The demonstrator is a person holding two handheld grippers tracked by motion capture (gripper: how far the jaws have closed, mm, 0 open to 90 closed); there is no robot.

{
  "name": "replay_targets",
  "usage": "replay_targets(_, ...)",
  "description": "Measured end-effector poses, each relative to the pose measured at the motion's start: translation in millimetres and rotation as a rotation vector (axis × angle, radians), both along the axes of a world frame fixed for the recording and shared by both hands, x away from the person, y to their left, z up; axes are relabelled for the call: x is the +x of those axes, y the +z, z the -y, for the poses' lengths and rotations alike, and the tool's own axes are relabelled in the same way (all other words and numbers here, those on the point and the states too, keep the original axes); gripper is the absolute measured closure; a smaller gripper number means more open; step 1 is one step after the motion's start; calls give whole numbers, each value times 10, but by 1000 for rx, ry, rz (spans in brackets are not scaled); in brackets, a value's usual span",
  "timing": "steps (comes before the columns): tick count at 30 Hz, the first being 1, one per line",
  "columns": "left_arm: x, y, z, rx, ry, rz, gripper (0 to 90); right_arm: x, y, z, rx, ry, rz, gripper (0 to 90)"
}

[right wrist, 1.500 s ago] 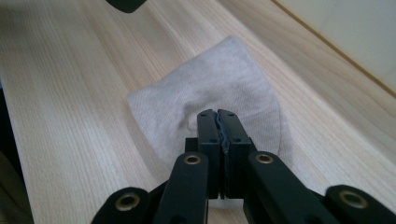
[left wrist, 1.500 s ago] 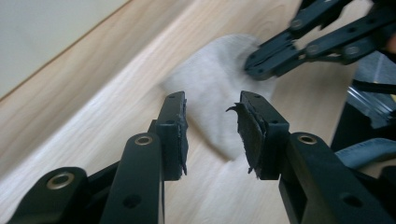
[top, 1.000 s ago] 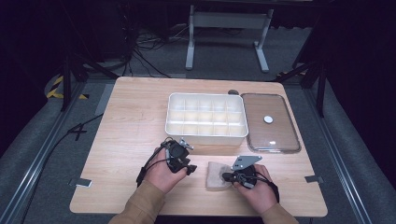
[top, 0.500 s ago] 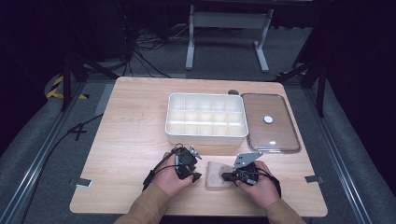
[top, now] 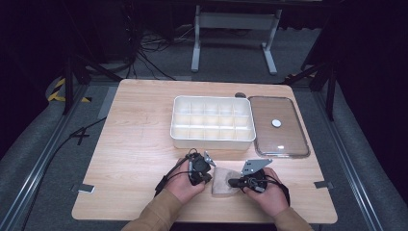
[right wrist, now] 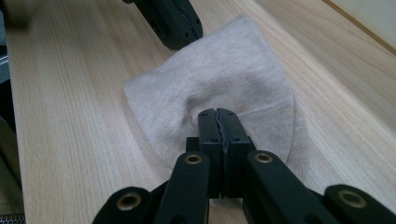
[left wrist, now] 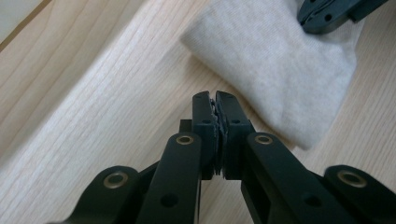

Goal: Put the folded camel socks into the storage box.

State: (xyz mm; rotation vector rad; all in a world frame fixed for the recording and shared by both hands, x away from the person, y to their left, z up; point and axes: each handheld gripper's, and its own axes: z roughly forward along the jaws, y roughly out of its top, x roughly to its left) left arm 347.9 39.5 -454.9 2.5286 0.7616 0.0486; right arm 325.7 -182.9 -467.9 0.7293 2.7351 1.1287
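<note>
The left hand-held gripper [left wrist: 215, 100] has its jaws pressed together with nothing between them, tips on bare wood just beside the near edge of 1 folded beige cloth [left wrist: 275, 65]. The right hand-held gripper [right wrist: 217, 116] also has its jaws together; whether they pinch a fold of the cloth [right wrist: 219, 79] beneath them cannot be told. From above, the cloth [top: 222, 180] lies between the 2 grippers near the front edge of the wooden surface [top: 134, 139]. Farther back stand 1 white divided tray [top: 180, 127] and, at its right, 1 clear lid [top: 288, 139] lying flat.
</note>
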Motion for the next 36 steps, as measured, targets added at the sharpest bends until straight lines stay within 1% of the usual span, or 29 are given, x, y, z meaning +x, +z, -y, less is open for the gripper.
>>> replay_targets(1, 5, 5, 13, 4, -9, -6, 883, -1, -2, 1, 1, -2, 3, 899)
replay_targets(5, 0, 6, 48, -10, -26, 6, 889, -13, -8, 5, 7, -7, 8, 899)
replay_targets(7, -1, 24, 53, -26, -38, 14, 887, -13, -11, 9, 11, -6, 10, 899)
replay_targets(8, -6, 32, 56, -41, -45, 20, 886, -13, -12, 10, 12, -7, 10, 899)
replay_targets(9, -7, 50, 55, -49, -53, 17, 885, -14, -12, 10, 12, -6, 10, 899)
replay_targets(10, -15, 57, 60, -67, -51, 24, 883, -16, -12, 9, 11, -7, 11, 899)
replay_targets(11, -15, 57, 60, -67, -51, 24, 881, -17, -11, 7, 9, -5, 14, 899)
replay_targets(12, -28, 82, 70, -97, -58, 34, 880, -22, -9, 5, 6, -8, 14, 899)
replay_targets(13, -28, 82, 70, -97, -58, 34, 878, -22, -9, 5, 6, -8, 14, 899)
replay_targets(14, -41, 110, 84, -110, -69, 38, 874, -27, -6, -3, -1, -5, 24, 899)
replay_targets(19, -64, 144, 116, -109, -83, 43, 866, -39, 4, -25, -11, -7, 35, 899)
replay_targets(20, -70, 143, 122, -117, -82, 44, 860, -39, -2, -48, -7, -1, 44, 899)
replay_targets(22, -73, 146, 126, -122, -91, 47, 857, -40, -1, -58, -8, -3, 43, 899)
replay_targets(23, -80, 141, 135, -134, -88, 48, 856, -39, 0, -79, -9, -2, 41, 899)
replay_targets(24, -80, 143, 139, -123, -97, 52, 855, -35, -4, -99, -7, 4, 51, 899)
replay_targets(26, -94, 138, 145, -120, -94, 53, 852, -45, -10, -141, -4, 10, 59, 899)
replay_targets(27, -93, 141, 133, -118, -94, 63, 844, -47, -9, -149, -5, 12, 60, 898)
replay_targets(29, -88, 144, 105, -126, -84, 59, 823, -37, -9, -134, 6, 12, 54, 898)
replay_targets(30, -84, 153, 88, -119, -81, 55, 820, -33, -7, -121, 13, 13, 51, 897)
replay_targets(32, -84, 141, 79, -133, -71, 58, 815, -36, 29, -96, 13, 13, 53, 896)
replay_targets(36, -81, 143, 64, -112, -77, 55, 808, -60, 161, -9, 6, -2, 68, 894)
